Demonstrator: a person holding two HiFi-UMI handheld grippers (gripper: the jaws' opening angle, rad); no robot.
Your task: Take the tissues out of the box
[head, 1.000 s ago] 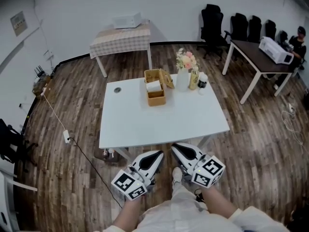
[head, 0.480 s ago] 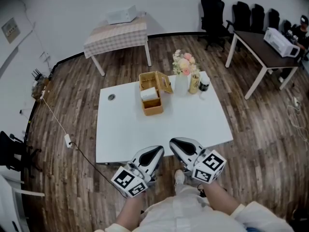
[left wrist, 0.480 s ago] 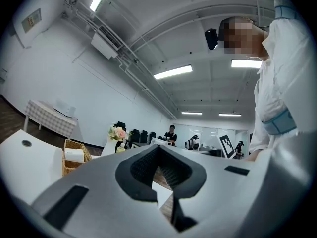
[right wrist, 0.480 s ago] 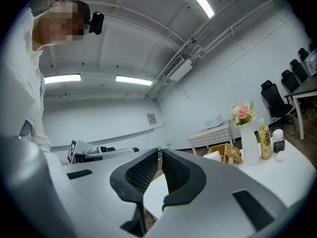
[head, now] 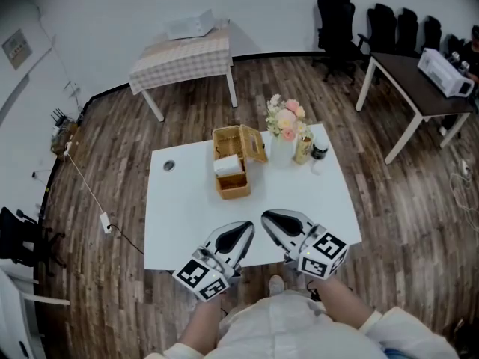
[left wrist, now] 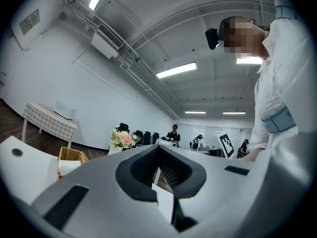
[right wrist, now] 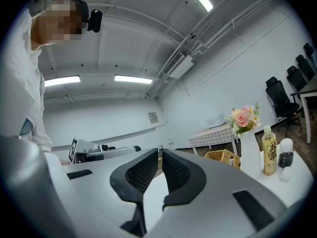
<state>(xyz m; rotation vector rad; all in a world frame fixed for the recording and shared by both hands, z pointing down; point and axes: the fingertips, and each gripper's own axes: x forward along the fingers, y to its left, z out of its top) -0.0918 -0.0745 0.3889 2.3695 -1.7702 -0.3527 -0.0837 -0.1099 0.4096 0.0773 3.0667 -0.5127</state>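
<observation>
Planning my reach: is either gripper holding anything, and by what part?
Nothing is held: the left gripper and the right gripper are both shut and empty.

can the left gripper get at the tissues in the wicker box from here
Probably yes: the woven wicker box has its lid swung open, the white tissues lie exposed, and only bare white table lies between them and the left gripper. Its jaws are shut, so they must open first.
</observation>
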